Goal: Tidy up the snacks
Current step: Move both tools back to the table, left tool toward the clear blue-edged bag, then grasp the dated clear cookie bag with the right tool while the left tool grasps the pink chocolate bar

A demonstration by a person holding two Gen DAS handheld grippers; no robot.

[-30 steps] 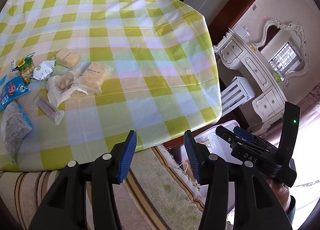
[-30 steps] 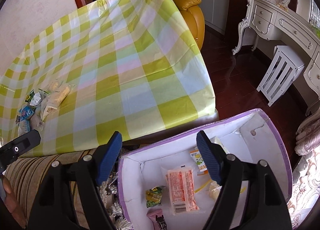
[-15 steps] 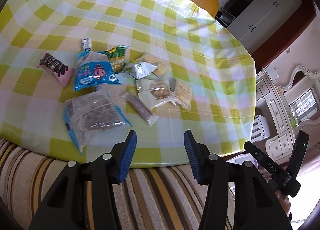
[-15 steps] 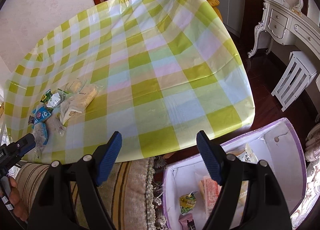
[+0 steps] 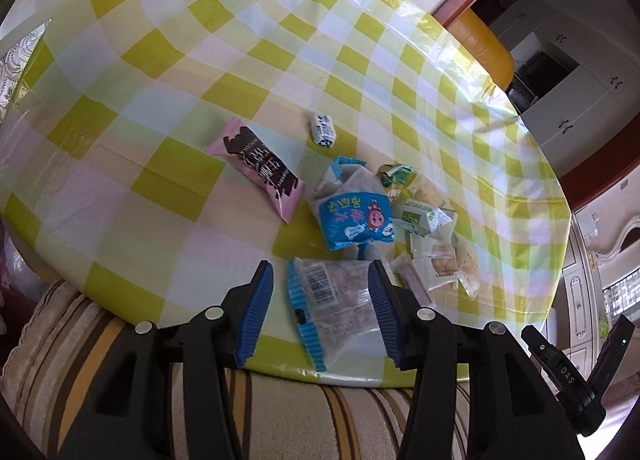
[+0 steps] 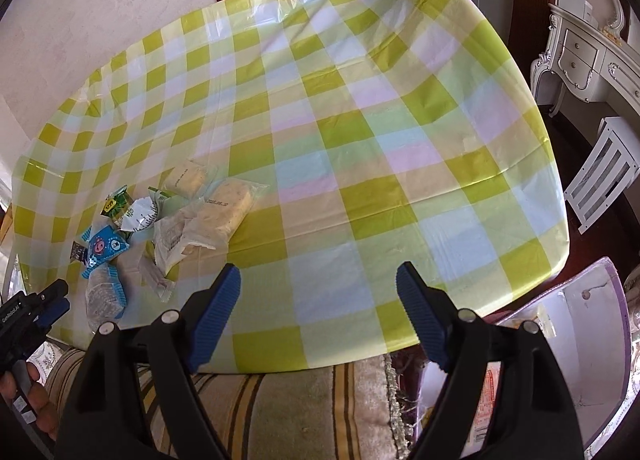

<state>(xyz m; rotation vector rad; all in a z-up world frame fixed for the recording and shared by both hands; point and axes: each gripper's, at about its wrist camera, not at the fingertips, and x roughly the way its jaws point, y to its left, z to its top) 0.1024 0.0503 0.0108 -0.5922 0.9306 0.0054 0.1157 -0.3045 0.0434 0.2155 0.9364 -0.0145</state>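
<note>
- I've got two hand-held grippers going. My left hand-held gripper (image 5: pixel 320 310) hangs over the near edge of the tabletop (image 5: pixel 168 72), jaws apart, with a clear bag with blue crimped ends (image 5: pixel 334 302) showing between the pads; I can't see them pressing on it.
- My right hand-held gripper (image 6: pixel 318 314) has its jaws wide apart and they've just been opening a bit more, nothing between them, only bare checked cloth underneath.
- Snack count from the left wrist view, all bunched near the near edge: one pink packet with black lettering (image 5: pixel 260 168) off to the left, one small white and blue packet (image 5: pixel 322 130) farthest out, one blue bag with a pig on it (image 5: pixel 352 216) in the middle, one green packet (image 5: pixel 394 174) just right of that, one white and green packet (image 5: pixel 418 216) touching it.
- Right of those sit a few clear-wrapped pale cakes (image 5: pixel 444 262) plus one thin purple bar (image 5: pixel 414 284). They overlap, so I can't count the cakes exactly here.
- From the right wrist view I count two bigger pale cakes in clear wrap, one (image 6: pixel 226 206) nearer and one (image 6: pixel 186 178) farther.
- One white box with a purple rim (image 6: pixel 592 324) sits low at the right, beside the tabletop, with a red and white packet (image 6: pixel 490 384) in it.
</note>
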